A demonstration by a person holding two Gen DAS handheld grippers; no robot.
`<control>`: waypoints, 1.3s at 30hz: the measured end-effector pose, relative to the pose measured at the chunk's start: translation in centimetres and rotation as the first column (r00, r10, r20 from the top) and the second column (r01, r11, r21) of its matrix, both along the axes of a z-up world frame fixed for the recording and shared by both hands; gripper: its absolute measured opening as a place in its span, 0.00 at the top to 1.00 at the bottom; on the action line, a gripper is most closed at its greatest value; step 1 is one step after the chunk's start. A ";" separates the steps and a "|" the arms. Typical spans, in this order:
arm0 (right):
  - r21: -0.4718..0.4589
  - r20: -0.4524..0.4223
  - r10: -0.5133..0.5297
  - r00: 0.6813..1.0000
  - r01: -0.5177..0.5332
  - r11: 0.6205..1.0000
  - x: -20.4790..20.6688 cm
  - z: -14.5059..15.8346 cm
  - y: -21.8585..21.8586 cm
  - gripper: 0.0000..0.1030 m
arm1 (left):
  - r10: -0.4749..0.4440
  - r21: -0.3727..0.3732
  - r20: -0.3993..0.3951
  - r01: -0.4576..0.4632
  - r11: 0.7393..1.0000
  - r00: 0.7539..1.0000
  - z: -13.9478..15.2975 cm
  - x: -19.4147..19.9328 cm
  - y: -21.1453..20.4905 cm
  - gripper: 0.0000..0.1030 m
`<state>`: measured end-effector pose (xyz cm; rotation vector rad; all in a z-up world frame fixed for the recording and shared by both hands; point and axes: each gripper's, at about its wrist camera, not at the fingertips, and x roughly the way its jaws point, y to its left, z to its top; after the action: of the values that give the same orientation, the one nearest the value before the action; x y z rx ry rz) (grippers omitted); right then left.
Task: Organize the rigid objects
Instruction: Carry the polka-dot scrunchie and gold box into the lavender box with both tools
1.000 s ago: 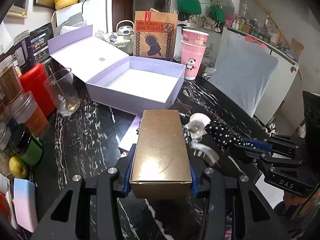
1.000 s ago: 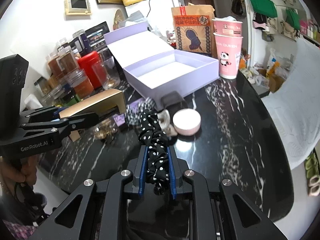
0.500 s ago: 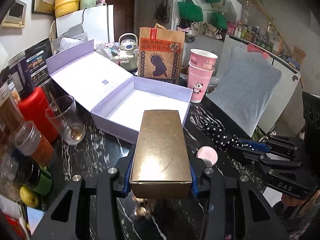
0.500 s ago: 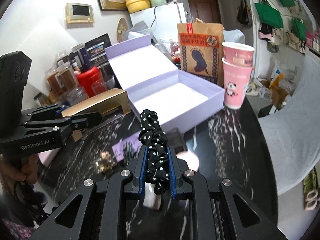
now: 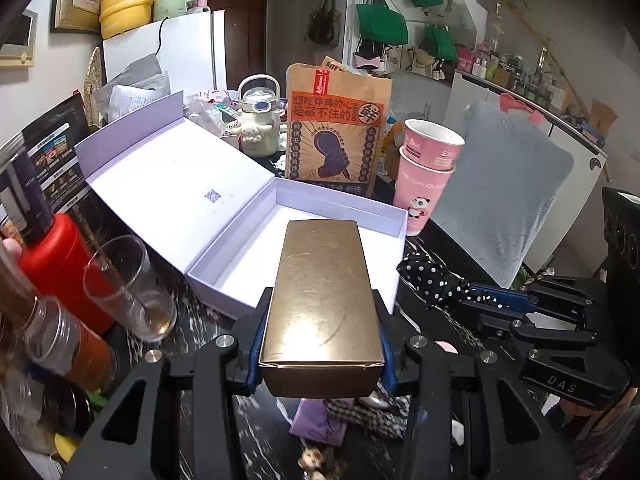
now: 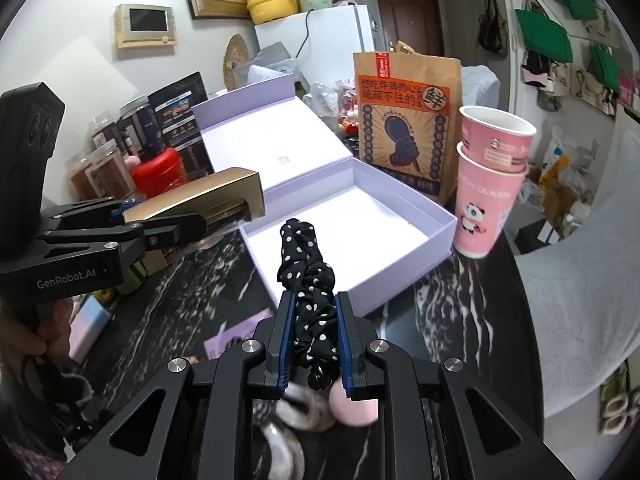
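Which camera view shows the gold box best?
The left wrist view: the gold box fills the centre, its whole top visible, held in the left claw. The right wrist view shows only its side and far end at the left edge, partly hidden behind that claw.

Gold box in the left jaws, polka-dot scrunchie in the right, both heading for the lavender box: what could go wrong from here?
1. The left gripper grips only the near end of the gold box; the long overhang could pivot or catch the wall of the lavender gift box.
2. The drinking glass stands close on the left; a sideways swing may tip it.
3. The right gripper with the polka-dot scrunchie aims at the same tray, so the two could collide.
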<state>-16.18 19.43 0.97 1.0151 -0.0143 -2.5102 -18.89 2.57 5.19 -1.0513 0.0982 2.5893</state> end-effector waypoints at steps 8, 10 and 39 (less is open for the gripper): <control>0.017 -0.012 0.026 1.000 -0.025 1.000 -3.3 0.3 -1.4 0.81 | -0.010 -0.008 0.001 0.010 1.000 1.000 0.1 -3.4 -0.3 0.58; 0.019 -0.018 0.032 0.999 -0.031 0.999 -4.1 0.5 -1.7 0.81 | -0.009 -0.010 -0.001 0.009 1.000 1.000 0.1 -4.2 -0.3 0.58; 0.110 -0.010 0.029 1.000 -0.028 0.994 -16.0 -0.6 -2.7 0.81 | -0.022 -0.067 0.060 0.026 0.997 0.998 -3.2 -16.0 1.4 0.58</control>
<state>-32.17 16.78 0.33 1.0362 0.1419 -2.5146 -34.93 3.94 1.98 -1.1427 0.1835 2.5472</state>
